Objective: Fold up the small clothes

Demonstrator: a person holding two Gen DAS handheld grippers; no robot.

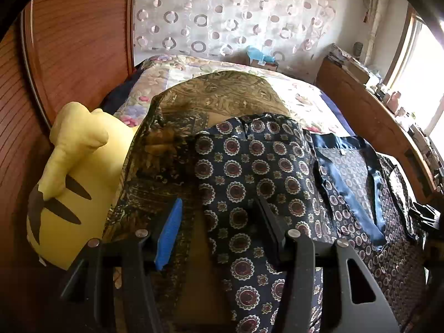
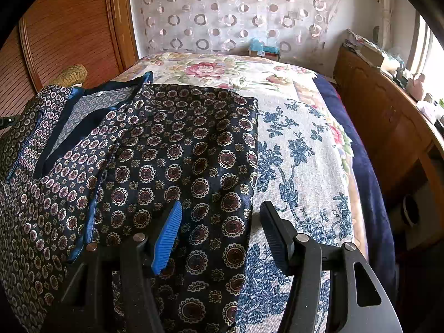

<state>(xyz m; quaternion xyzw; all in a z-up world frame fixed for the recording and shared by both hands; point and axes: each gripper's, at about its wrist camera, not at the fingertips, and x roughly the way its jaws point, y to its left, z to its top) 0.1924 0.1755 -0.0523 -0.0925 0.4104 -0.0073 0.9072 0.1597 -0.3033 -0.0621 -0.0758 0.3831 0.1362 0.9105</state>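
Ribbed tools [image 2: 219,216] over satiny medallion-print garment [image 2: 177,152]

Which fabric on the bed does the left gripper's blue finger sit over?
The olive-brown patterned cloth, beside the yellow plush toy; the navy medallion-print garment lies to its right, between the fingers.

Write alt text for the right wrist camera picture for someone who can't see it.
The right gripper, jaws open, hovers over the right edge of a dark navy medallion-print garment spread on a bed. To its right lies a blue floral cloth; behind it hangs a curtain with a circle pattern.
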